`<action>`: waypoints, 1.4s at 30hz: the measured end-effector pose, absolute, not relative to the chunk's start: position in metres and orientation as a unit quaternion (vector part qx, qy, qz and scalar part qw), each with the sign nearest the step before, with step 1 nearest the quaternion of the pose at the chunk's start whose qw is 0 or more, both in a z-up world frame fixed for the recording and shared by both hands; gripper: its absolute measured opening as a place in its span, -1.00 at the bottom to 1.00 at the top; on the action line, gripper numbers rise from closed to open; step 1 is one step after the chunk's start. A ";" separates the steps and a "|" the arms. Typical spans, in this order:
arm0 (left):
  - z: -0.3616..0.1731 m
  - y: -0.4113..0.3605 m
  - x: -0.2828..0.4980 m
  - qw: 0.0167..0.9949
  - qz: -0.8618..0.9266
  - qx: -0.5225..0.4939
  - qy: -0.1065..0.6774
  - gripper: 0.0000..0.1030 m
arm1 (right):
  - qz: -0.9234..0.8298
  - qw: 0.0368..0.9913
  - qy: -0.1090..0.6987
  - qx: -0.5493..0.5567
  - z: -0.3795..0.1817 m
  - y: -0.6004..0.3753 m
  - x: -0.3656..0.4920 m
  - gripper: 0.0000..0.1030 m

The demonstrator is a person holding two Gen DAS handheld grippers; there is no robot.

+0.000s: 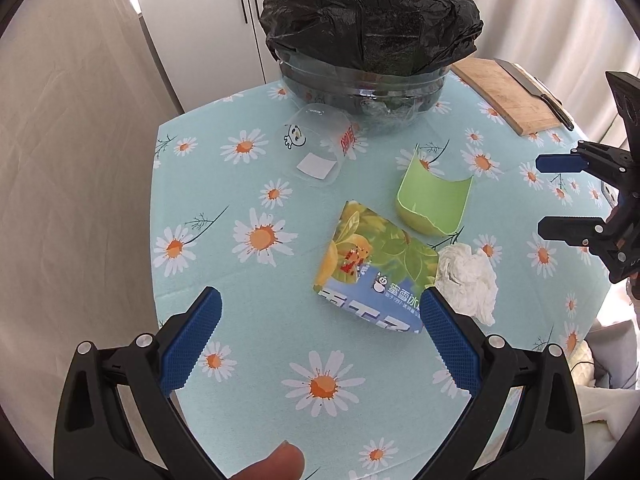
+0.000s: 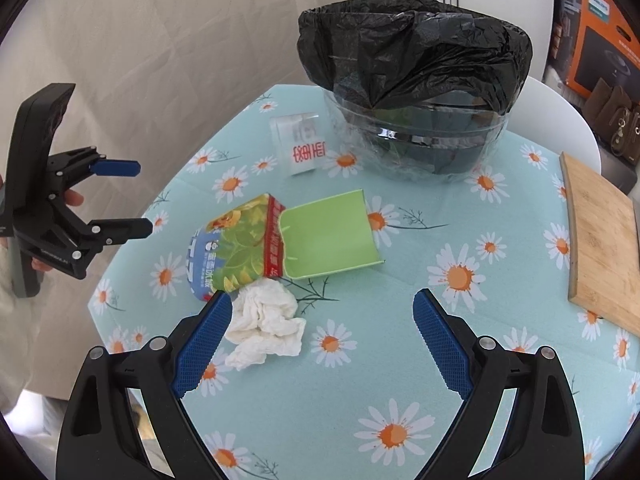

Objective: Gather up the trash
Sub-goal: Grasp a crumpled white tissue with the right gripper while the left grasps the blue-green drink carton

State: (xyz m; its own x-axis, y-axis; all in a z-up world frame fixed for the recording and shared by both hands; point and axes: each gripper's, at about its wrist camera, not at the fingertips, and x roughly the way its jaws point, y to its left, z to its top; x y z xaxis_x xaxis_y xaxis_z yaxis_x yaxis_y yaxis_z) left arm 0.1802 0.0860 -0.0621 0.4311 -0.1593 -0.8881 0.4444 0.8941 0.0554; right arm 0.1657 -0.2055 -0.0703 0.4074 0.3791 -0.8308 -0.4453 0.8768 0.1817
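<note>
On the daisy tablecloth [image 2: 340, 420] four scraps lie uncollected: crumpled tissue [image 2: 266, 324], printed paper cup [image 2: 236, 248], green cup fragment [image 2: 328, 234] and clear plastic cup [image 2: 300, 146], all near the black-lined bin [image 2: 416, 92]. Left gripper [image 1: 320, 338] and right gripper [image 2: 322, 338] hover spread wide, empty, so collection looks barely begun. Only the left view shows a cleaver [image 1: 534, 88] on the cutting board [image 1: 504, 96].

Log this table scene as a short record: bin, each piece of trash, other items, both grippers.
bin: clear bin lined with a black bag, at the table's far side
trash: crumpled tissue; printed paper cup, flattened; green cut cup; clear plastic cup on its side
other: cutting board, knife on it
left gripper: open, empty
right gripper: open, empty
</note>
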 end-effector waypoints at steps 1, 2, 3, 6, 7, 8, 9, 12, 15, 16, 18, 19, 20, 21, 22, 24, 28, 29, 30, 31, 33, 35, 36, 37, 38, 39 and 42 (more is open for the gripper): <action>-0.066 0.087 0.181 0.832 -0.180 0.141 0.505 0.88 | 0.248 0.835 0.489 -0.030 -0.075 -0.204 0.166 0.70; -0.069 0.088 0.181 0.831 -0.179 0.140 0.508 0.88 | 0.252 0.833 0.492 -0.026 -0.080 -0.202 0.166 0.70; -0.073 0.088 0.181 0.829 -0.180 0.140 0.511 0.88 | 0.255 0.831 0.494 -0.022 -0.084 -0.200 0.166 0.70; -0.082 0.089 0.182 0.824 -0.181 0.143 0.518 0.88 | 0.263 0.822 0.504 -0.021 -0.098 -0.191 0.166 0.70; -0.086 0.089 0.183 0.822 -0.182 0.143 0.521 0.88 | 0.266 0.819 0.507 -0.021 -0.103 -0.189 0.167 0.70; -0.089 0.089 0.183 0.820 -0.182 0.144 0.524 0.88 | 0.268 0.816 0.511 -0.019 -0.107 -0.186 0.167 0.69; -0.092 0.089 0.184 0.818 -0.181 0.145 0.527 0.88 | 0.272 0.812 0.516 -0.016 -0.112 -0.183 0.168 0.69; -0.100 0.089 0.184 0.812 -0.185 0.144 0.535 0.88 | 0.284 0.801 0.527 -0.016 -0.125 -0.175 0.169 0.67; -0.107 0.088 0.184 0.806 -0.187 0.148 0.542 0.88 | 0.291 0.790 0.539 -0.019 -0.136 -0.168 0.173 0.45; -0.109 0.088 0.184 0.804 -0.188 0.150 0.543 0.88 | 0.293 0.787 0.542 -0.019 -0.139 -0.165 0.174 0.38; -0.113 0.087 0.183 0.801 -0.189 0.152 0.547 0.88 | 0.309 0.775 0.551 -0.018 -0.145 -0.160 0.176 -0.17; -0.114 0.087 0.183 0.800 -0.191 0.152 0.549 0.88 | 0.320 0.764 0.559 -0.020 -0.147 -0.156 0.176 -0.50; -0.115 0.086 0.183 0.798 -0.193 0.152 0.550 0.88 | 0.332 0.761 0.557 -0.025 -0.146 -0.153 0.174 -0.66; -0.116 0.085 0.183 0.797 -0.195 0.153 0.551 0.88 | 0.337 0.761 0.553 -0.038 -0.143 -0.150 0.173 -0.70; -0.116 0.083 0.183 0.795 -0.198 0.154 0.552 0.88 | 0.340 0.759 0.554 -0.044 -0.143 -0.149 0.172 -0.72; -0.117 0.079 0.184 0.793 -0.204 0.153 0.554 0.88 | 0.342 0.757 0.555 -0.039 -0.141 -0.152 0.173 -0.76; -0.116 0.069 0.187 0.791 -0.218 0.157 0.550 0.88 | 0.349 0.759 0.548 -0.042 -0.131 -0.165 0.168 -0.76; -0.117 0.066 0.188 0.789 -0.222 0.158 0.550 0.88 | 0.347 0.762 0.545 -0.044 -0.128 -0.169 0.166 -0.76; -0.117 0.062 0.190 0.787 -0.225 0.161 0.551 0.88 | 0.346 0.765 0.541 -0.044 -0.125 -0.174 0.164 -0.76; -0.118 0.059 0.192 0.786 -0.227 0.165 0.551 0.88 | 0.348 0.767 0.537 -0.043 -0.124 -0.179 0.161 -0.76; -0.120 0.051 0.195 0.783 -0.233 0.172 0.550 0.88 | 0.343 0.771 0.536 -0.037 -0.121 -0.188 0.158 -0.76; -0.122 0.044 0.197 0.779 -0.243 0.176 0.550 0.88 | 0.336 0.775 0.534 -0.034 -0.119 -0.198 0.154 -0.76; -0.123 0.041 0.198 0.777 -0.248 0.178 0.551 0.88 | 0.334 0.777 0.532 -0.029 -0.118 -0.203 0.152 -0.76; -0.124 0.037 0.199 0.774 -0.255 0.180 0.551 0.88 | 0.330 0.779 0.532 -0.024 -0.117 -0.209 0.150 -0.76; -0.125 0.033 0.199 0.770 -0.262 0.183 0.552 0.88 | 0.327 0.781 0.531 -0.018 -0.117 -0.215 0.148 -0.76; -0.126 0.030 0.200 0.768 -0.268 0.185 0.552 0.88 | 0.324 0.783 0.531 -0.013 -0.116 -0.219 0.147 -0.76; -0.131 0.020 0.201 0.759 -0.283 0.189 0.556 0.88 | 0.313 0.787 0.532 -0.011 -0.116 -0.228 0.144 -0.75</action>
State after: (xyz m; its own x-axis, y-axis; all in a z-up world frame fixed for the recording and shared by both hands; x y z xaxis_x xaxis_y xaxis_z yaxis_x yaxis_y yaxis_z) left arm 0.2008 0.0198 -0.1312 0.2225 -0.2199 -0.9498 0.6392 0.7685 -0.0282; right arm 0.1441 -0.2276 -0.1157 0.2376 0.4815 -0.8436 -0.5046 0.8033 0.3164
